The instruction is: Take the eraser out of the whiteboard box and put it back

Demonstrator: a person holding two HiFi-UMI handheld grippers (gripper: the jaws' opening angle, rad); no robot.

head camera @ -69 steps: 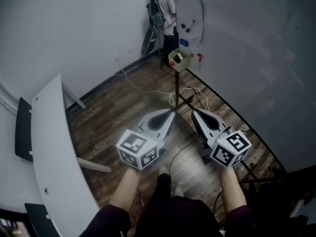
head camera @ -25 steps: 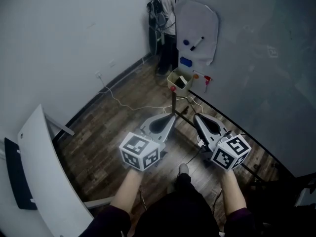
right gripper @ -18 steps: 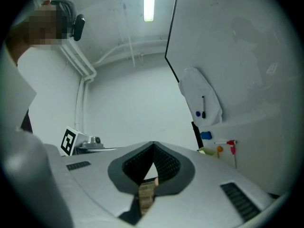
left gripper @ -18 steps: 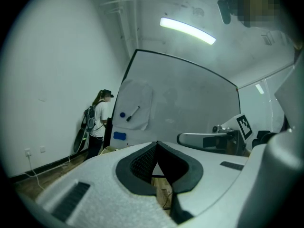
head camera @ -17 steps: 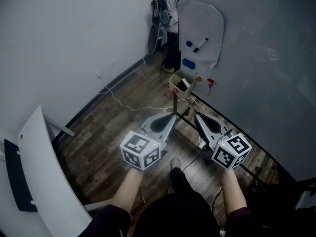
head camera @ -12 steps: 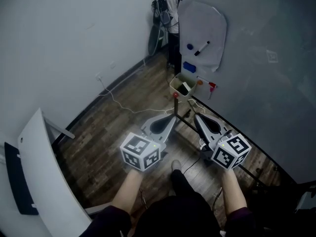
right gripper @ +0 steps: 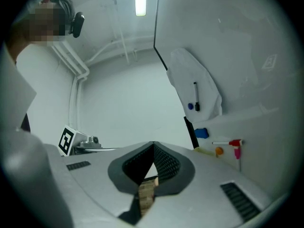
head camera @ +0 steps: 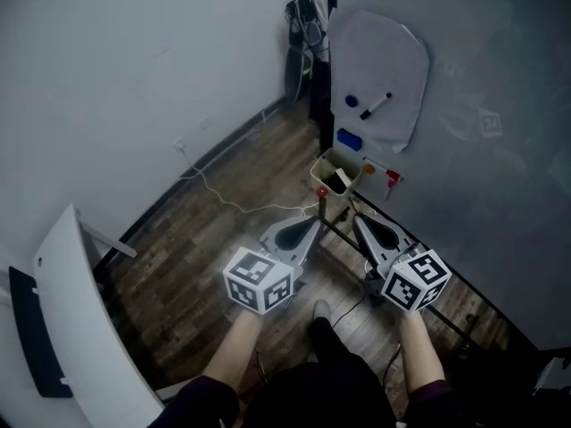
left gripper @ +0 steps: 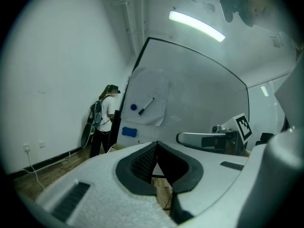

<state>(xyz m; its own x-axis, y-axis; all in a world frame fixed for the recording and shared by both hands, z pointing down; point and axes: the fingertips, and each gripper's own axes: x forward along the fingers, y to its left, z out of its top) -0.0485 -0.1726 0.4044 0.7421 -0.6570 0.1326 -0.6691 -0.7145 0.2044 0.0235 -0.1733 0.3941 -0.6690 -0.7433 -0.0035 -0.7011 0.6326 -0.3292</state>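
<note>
The left gripper (head camera: 314, 225) and the right gripper (head camera: 358, 220) are held side by side, near each other but apart, above the wood floor (head camera: 205, 239). Both point roughly level toward the whiteboard box (head camera: 325, 162). In the left gripper view, the left gripper (left gripper: 156, 144) has its jaws pressed together at the tips with nothing between the pads. In the right gripper view, the right gripper (right gripper: 153, 145) is likewise pressed together and empty; only floor shows through the gap behind the tips. The box is fixed at the lower edge of the whiteboard (head camera: 482, 150), just ahead of both gripper tips. Its open mouth faces up and its long side runs along the board's lower edge. The eraser (head camera: 335, 183) is inside the box, visible as a dark block with a pale edge at the end of the box nearer the grippers. It is too small and dark to fix its long axis or the way it points. Neither gripper touches the box or the eraser. A sheet (head camera: 379, 74) on the board above the box carries a marker pen (head camera: 376, 106), tilted, and a round blue magnet (head camera: 351, 102). A blue block (head camera: 350, 139) sits on the board between the sheet and the box. A white table (head camera: 80, 328) stands at the far left.
</note>
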